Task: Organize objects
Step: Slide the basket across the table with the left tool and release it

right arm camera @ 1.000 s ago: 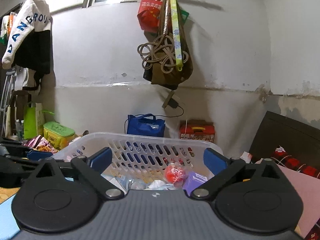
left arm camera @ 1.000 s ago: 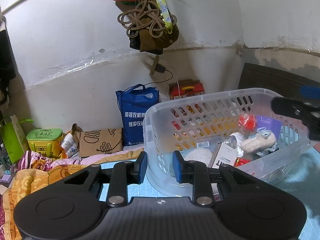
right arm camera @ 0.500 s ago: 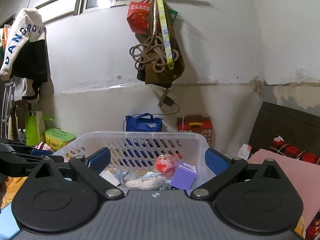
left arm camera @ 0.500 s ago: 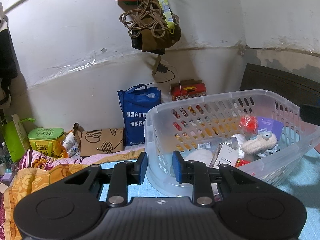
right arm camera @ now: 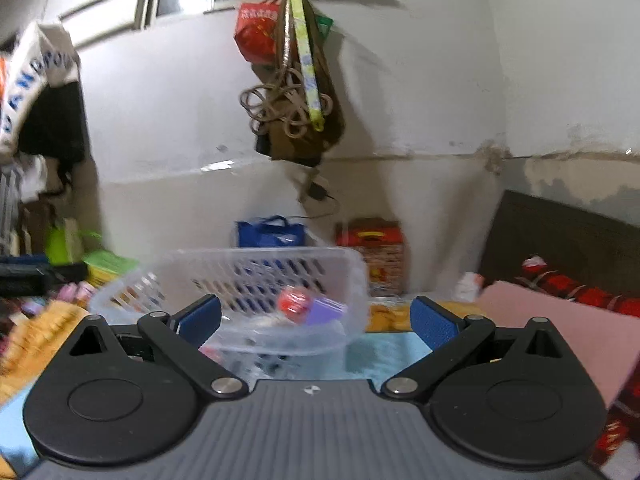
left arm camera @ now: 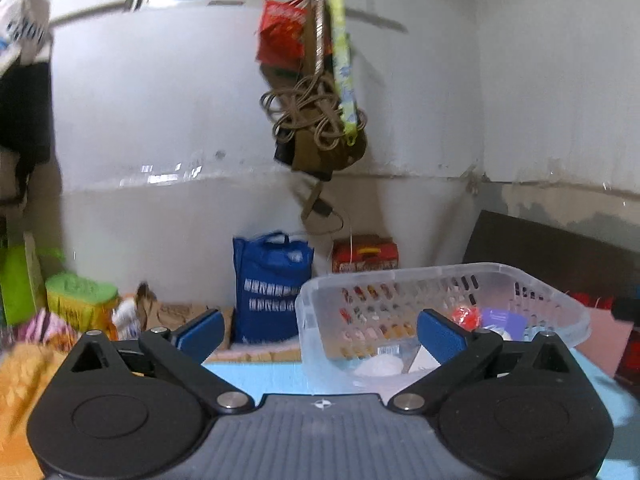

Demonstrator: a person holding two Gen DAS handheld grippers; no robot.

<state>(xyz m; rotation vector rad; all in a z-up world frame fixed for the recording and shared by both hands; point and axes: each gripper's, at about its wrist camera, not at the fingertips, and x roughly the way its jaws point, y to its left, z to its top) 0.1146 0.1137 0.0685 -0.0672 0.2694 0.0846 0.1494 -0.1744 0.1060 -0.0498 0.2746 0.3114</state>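
Basket (left arm camera: 440, 280) (slotted, clear plastic) sits ahead-right of left tool (left arm camera: 320, 334), both tools spread wide.

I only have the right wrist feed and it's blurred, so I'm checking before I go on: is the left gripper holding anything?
Observer: No. The left gripper is wide open and holds nothing.
Operator: What lies in the basket at the end nearest it?
Observer: In that end of the basket lies a white round thing, with a white card beside it.
Operator: Any label there?
Observer: Yes, a barcode sticker low at the near wall.
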